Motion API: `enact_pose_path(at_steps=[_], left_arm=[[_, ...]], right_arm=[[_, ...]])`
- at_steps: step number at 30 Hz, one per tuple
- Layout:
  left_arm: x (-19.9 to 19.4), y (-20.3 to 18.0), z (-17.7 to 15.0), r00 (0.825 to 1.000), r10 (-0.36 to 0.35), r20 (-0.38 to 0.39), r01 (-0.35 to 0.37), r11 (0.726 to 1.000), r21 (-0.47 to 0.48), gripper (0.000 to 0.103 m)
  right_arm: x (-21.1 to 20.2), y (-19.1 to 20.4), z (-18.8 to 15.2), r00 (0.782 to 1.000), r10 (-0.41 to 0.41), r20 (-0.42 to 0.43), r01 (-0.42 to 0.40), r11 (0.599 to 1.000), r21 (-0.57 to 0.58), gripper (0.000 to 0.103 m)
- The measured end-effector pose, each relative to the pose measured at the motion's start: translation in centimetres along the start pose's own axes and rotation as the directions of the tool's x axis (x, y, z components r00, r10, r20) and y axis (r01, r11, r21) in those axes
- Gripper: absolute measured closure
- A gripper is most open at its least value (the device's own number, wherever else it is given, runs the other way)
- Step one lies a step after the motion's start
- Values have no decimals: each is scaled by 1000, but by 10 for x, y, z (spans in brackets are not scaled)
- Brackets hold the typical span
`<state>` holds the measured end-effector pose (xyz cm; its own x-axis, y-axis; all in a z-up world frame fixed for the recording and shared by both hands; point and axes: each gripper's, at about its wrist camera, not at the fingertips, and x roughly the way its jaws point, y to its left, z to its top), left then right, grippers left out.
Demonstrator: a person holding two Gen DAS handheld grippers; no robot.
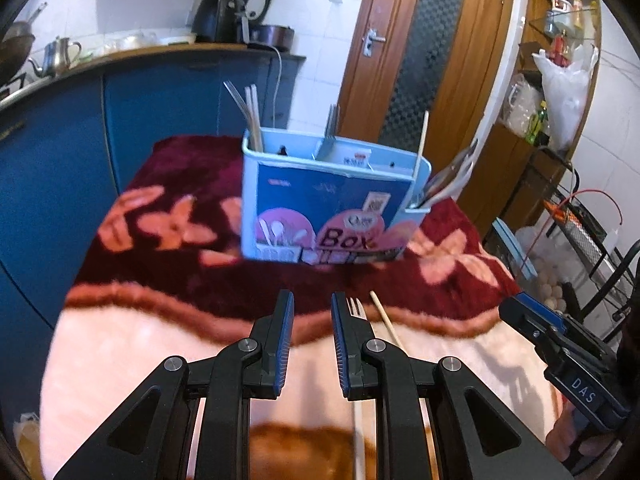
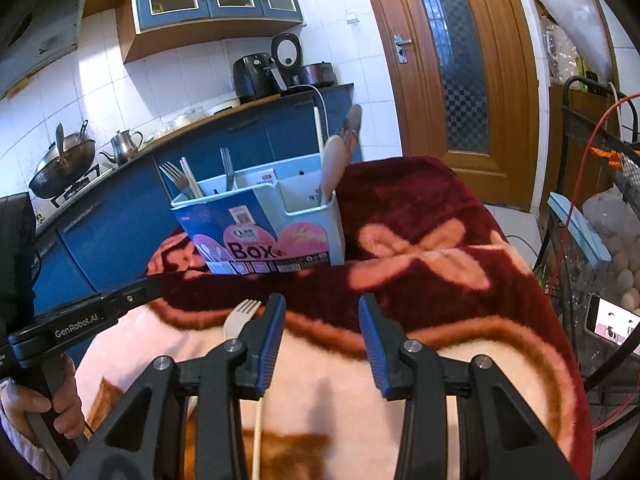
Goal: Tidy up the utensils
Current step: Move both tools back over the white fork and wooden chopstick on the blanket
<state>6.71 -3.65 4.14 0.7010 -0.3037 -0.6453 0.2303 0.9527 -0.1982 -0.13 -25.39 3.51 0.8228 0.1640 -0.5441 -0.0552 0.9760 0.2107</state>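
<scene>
A light-blue utensil box [image 1: 328, 208] [image 2: 260, 232] labelled "Box" stands upright on a red and pink floral blanket [image 1: 160, 360]. Forks and chopsticks stick out of its compartments, and wooden spoons [image 2: 334, 160] sit in its right end pocket. A metal fork [image 1: 355, 307] [image 2: 240, 318] lies loose on the blanket beside a wooden chopstick [image 1: 386, 322] [image 2: 258, 436]. My left gripper [image 1: 312, 312] is open and empty, with the fork just right of its right finger. My right gripper [image 2: 322, 314] is open and empty, with the fork just left of its left finger.
Blue kitchen cabinets [image 1: 60, 160] and a counter with a kettle [image 2: 122, 146], wok and air fryer [image 2: 256, 76] run behind and to the left. A wooden door [image 1: 424, 52] is behind the box. A wire rack [image 2: 600, 200] with eggs and bags stands right of the blanket.
</scene>
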Motion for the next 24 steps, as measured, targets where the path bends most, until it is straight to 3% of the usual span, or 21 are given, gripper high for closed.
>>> enact_pose_path(at_steps=[10,24], left_arm=[[29,-10,-8,993,-24,-112,25,1000,1,84],[71,-19,-15,967,-34,-253,39,999,15,84]], right_arm=[[5,-16,-7,1000,-9,-28,10,999,32,61],[12,-25,-13,999,-2,-51,5,999,52,61]])
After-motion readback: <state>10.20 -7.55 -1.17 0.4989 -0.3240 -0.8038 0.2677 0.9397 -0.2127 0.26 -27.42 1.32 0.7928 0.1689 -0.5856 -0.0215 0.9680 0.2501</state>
